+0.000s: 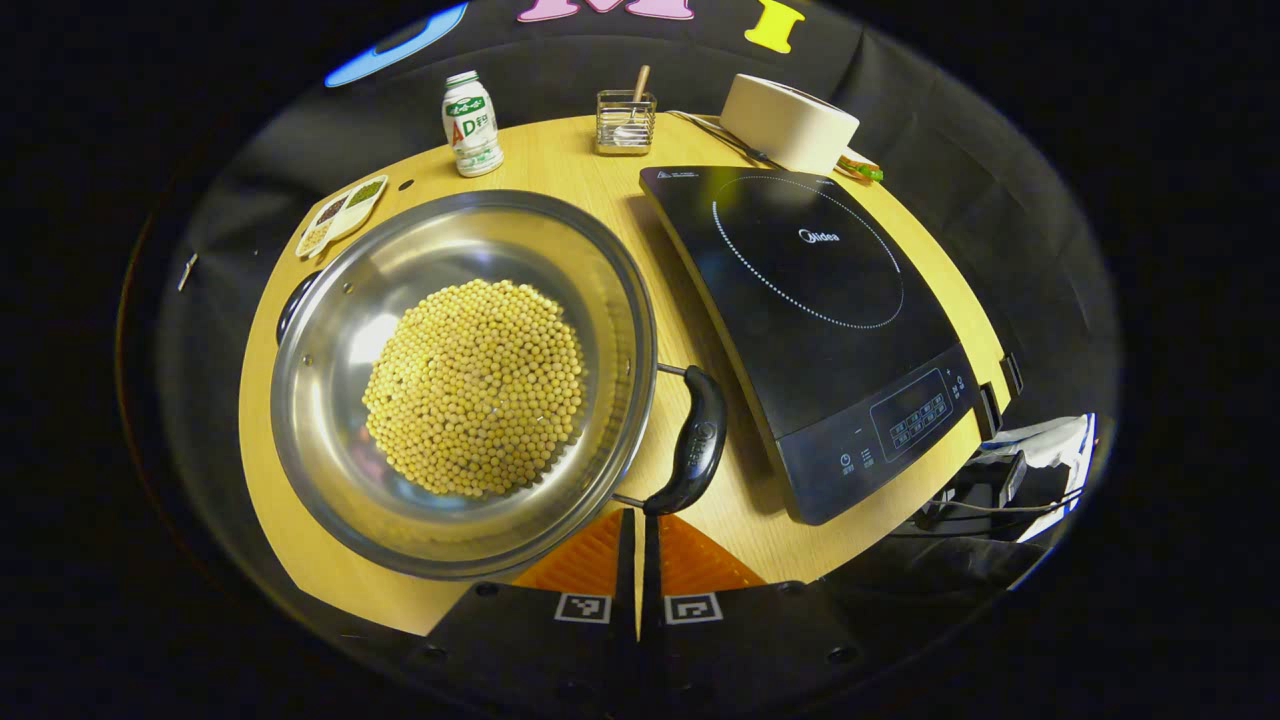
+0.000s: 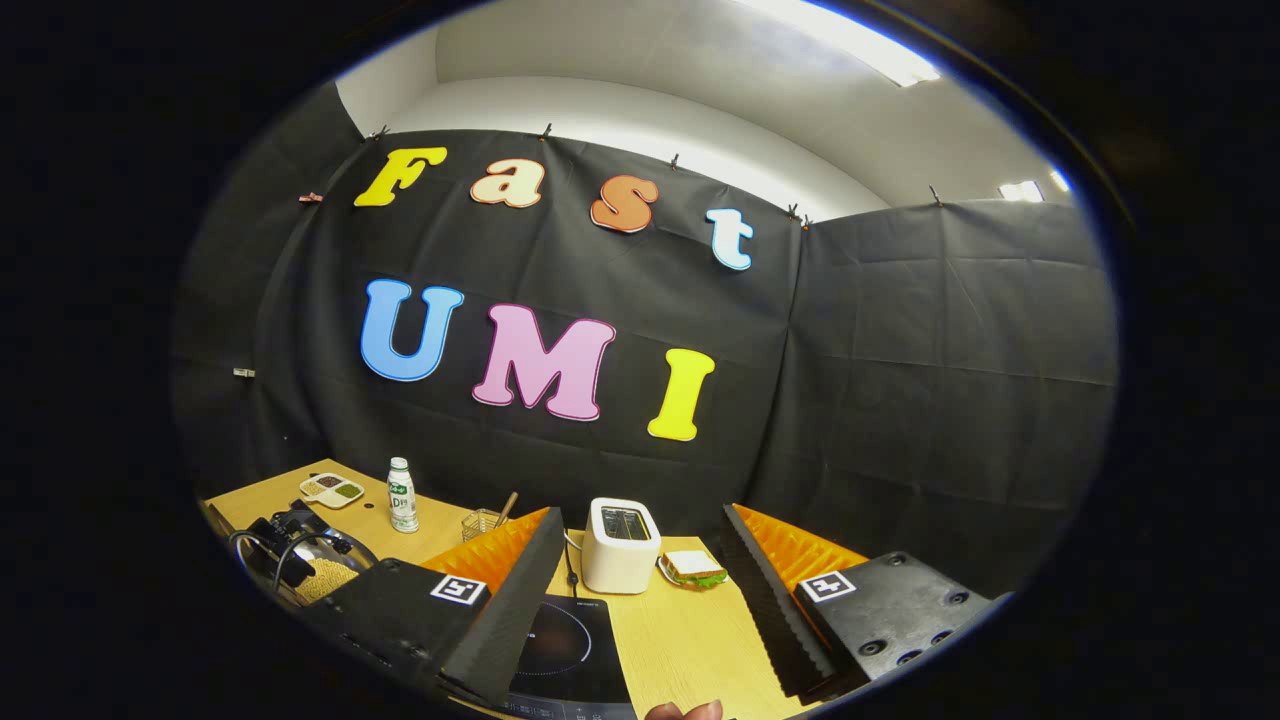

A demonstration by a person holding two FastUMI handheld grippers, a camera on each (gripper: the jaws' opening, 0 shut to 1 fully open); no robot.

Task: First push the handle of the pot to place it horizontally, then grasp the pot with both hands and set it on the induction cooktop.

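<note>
Left gripper view: pot (image 1: 330,420) at centre left of the frame on the table (image 1: 560,165), steel, holding a mound of beans (image 1: 475,388). Handle (image 1: 695,440) at the pot's right side, just right of centre, standing roughly up and down in the frame, between pot and cooktop (image 1: 800,330). Cooktop at centre right, apart from the pot. Left gripper (image 1: 639,530) at bottom centre, fingers together with just a thin slit between, tips right at the handle's lower end; touching or not, cannot tell. Bottle (image 1: 471,124) at upper left, small sectioned dish (image 1: 342,213) left of it, wire holder (image 1: 626,122) at top centre, toaster (image 1: 790,122) at upper right.

Right gripper view: right gripper (image 2: 640,590) at the bottom, fingers wide apart, nothing between them, raised above the table (image 2: 680,630). Cooktop (image 2: 565,640) at bottom centre, partly behind the left-hand finger. Toaster (image 2: 620,545) at lower centre with a sandwich (image 2: 693,568) just to its right. Bottle (image 2: 402,496) and dish (image 2: 331,489) at lower left. Pot (image 2: 325,575) at far lower left, mostly hidden, with the other gripper over it.
</note>
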